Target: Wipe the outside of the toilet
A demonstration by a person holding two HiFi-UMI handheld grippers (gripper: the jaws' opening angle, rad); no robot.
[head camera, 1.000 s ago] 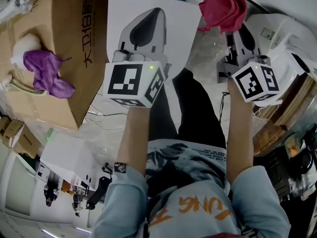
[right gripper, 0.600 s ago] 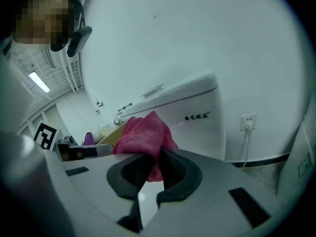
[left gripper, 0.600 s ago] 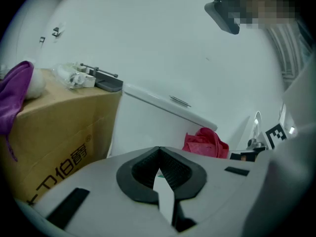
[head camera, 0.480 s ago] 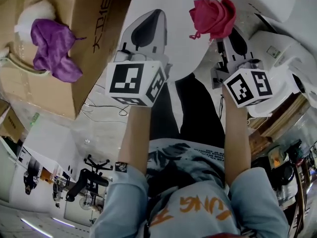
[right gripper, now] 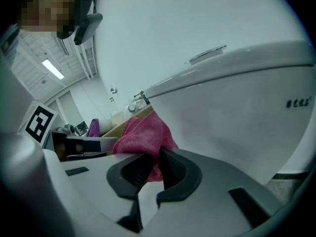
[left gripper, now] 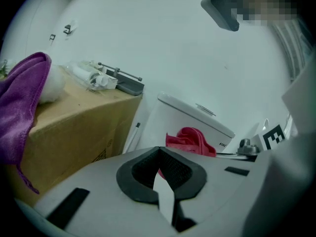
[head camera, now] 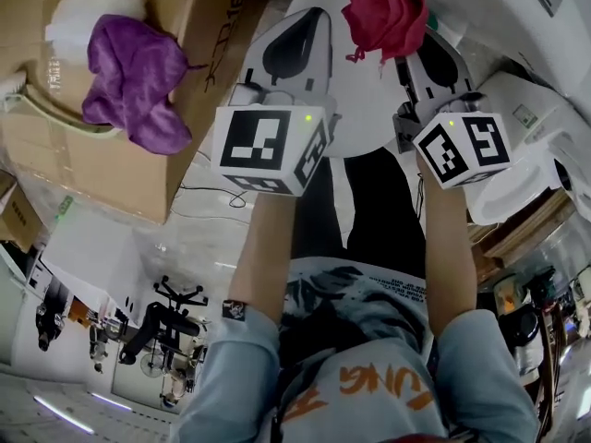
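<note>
Two forearms reach forward from a light shirt [head camera: 369,377] that carries big orange letters; only "UNG" can be read, and the small dark line of print above it is too fine to read. Each arm ends in a white cube with black square markers, the left cube [head camera: 268,150] and the right cube [head camera: 462,150], and a small green light shines on each one.

Beyond the cubes, the left gripper [left gripper: 159,153] has its black pads pressed together at the tip, and nothing sits between them. The right gripper [right gripper: 156,157] is clenched on a pink cloth [right gripper: 143,135], which bunches up above the jaws. This cloth touches the white wall of the toilet [right gripper: 232,117], just under the edge of the lid. A short grey label is printed on this wall near the right edge, but it is too small to read.

Further to the left stands a cardboard box [head camera: 55,164] with black print on its side, cut off by the upper edge of the head view. A purple cloth [head camera: 129,81] lies on the top of the box and hangs over its edge, beside something white and fluffy [head camera: 92,12].
</note>
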